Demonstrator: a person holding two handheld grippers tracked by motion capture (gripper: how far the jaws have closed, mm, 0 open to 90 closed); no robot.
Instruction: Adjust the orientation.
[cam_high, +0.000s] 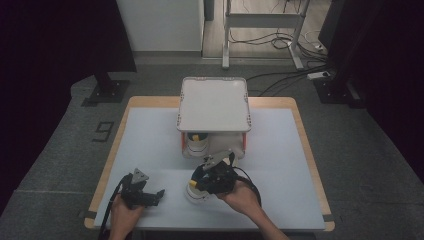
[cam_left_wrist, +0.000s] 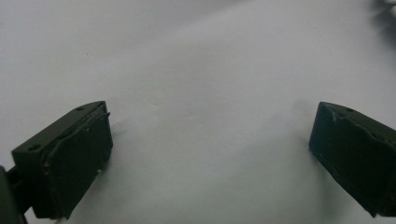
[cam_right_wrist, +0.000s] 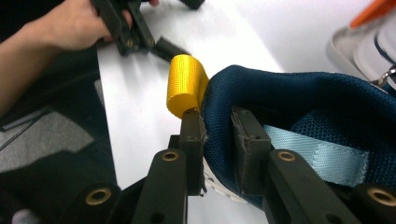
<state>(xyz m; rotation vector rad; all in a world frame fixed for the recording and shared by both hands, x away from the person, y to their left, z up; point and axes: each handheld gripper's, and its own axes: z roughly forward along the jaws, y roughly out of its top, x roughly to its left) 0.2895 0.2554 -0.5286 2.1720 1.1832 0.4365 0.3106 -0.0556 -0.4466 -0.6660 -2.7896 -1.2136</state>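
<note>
Down at the near edge of the desk (cam_high: 150, 150), the right tongs (cam_right_wrist: 215, 120) are clamped on the heel collar of a shoe (cam_right_wrist: 299, 107), one jaw outside the padded blue rim and the other inside it, just below the yellow pull loop (cam_right_wrist: 186, 86) that stands up at the back of the heel. A pale blue ribbon runs along the shoe's inner lining past the inner jaw. From the high view the shoe (cam_high: 196, 190) rests on the white desk surface directly in front of a white lidded box (cam_high: 214, 102), under the right hand (cam_high: 244, 192), and a second shoe (cam_high: 198, 142) with a yellow loop sits in the box's open front. The left tongs (cam_high: 156, 194) lie low on the desk well to the left of the shoe, held in the left hand (cam_high: 122, 212), their jaws spread wide with nothing but bare white surface between them.
</note>
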